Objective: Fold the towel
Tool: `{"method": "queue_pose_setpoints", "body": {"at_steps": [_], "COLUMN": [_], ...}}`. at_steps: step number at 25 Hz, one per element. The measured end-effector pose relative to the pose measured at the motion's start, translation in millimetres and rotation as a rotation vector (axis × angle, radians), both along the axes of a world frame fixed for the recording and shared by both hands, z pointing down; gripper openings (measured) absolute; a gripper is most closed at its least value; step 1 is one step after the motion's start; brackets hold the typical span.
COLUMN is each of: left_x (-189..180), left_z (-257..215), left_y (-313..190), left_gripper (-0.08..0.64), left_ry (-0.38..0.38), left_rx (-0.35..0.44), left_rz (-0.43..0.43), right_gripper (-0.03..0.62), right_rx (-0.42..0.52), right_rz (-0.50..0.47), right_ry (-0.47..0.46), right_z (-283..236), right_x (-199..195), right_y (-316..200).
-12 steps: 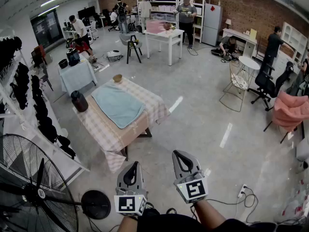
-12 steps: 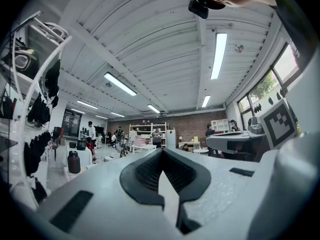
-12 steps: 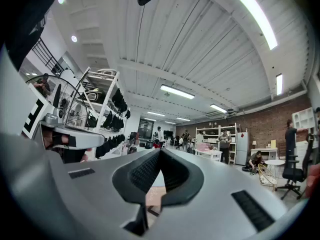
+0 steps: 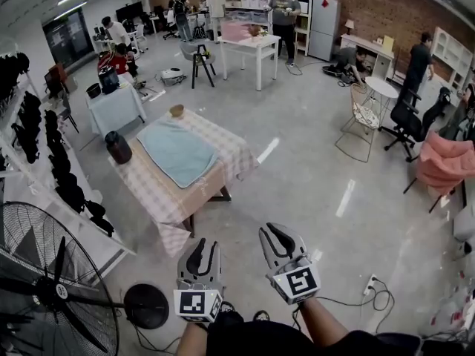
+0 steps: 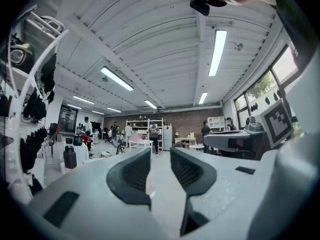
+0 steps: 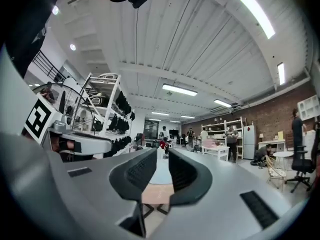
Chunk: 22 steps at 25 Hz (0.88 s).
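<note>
A light blue towel (image 4: 178, 153) lies flat on a table with a checked cloth (image 4: 167, 199), across the floor ahead of me. Both grippers are held level near my body, well short of the table. My left gripper (image 4: 200, 245) (image 5: 160, 171) has a narrow gap between its jaws and nothing in it. My right gripper (image 4: 269, 232) (image 6: 160, 165) has its jaws almost together and empty. In the right gripper view the towel (image 6: 161, 178) and the table's edge show through the slit.
A dark bottle (image 4: 117, 147) and a small bowl (image 4: 177, 110) stand on the table beside the towel. A large fan (image 4: 44, 288) and a rack of black gear (image 4: 56, 169) line the left side. A cable and socket strip (image 4: 367, 288) lie on the floor at right.
The table and towel sit slightly nearer and further left in the head view. Both grippers have risen a little in the frame.
</note>
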State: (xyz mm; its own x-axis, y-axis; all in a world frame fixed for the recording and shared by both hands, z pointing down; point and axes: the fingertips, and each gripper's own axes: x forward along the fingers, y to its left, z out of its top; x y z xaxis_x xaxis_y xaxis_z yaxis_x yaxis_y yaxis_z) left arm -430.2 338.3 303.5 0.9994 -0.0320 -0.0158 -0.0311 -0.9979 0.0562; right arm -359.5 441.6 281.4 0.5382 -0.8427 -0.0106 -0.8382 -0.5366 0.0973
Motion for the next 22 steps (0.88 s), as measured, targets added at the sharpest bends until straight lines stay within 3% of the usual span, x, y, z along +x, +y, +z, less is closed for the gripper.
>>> {"method": "queue_pose_setpoints", "body": {"at_steps": [2,3,7,15,22], "left_x": [-1,-1,-4,-2,23], "left_z": [7,11,24,28,36], "left_y": [0,0,5,15,-8], "left_gripper": [0.209,0.244,0.272,0.273,0.273], "left_ry": [-0.01,-0.016,-0.044,-0.054,-0.06], "left_rx": [-0.034,-0.05,-0.076,-0.083,-0.101], "left_rz": [-0.006,-0.014,-0.023,-0.057,-0.07], "right_gripper": [0.136,0.189,0.263,0.278,0.278], "right_rx": [-0.012,-0.019,-0.057,-0.105,-0.12], "right_rz": [-0.016,-0.018,-0.019,-0.034,-0.049], "right_ry": [-0.015,-0.017,-0.013,-0.021,-0.027], "right_z": [6,8,20,28,36], "right_x": [0,1,4,12,36], "right_y": [3,6,22,38,15]}}
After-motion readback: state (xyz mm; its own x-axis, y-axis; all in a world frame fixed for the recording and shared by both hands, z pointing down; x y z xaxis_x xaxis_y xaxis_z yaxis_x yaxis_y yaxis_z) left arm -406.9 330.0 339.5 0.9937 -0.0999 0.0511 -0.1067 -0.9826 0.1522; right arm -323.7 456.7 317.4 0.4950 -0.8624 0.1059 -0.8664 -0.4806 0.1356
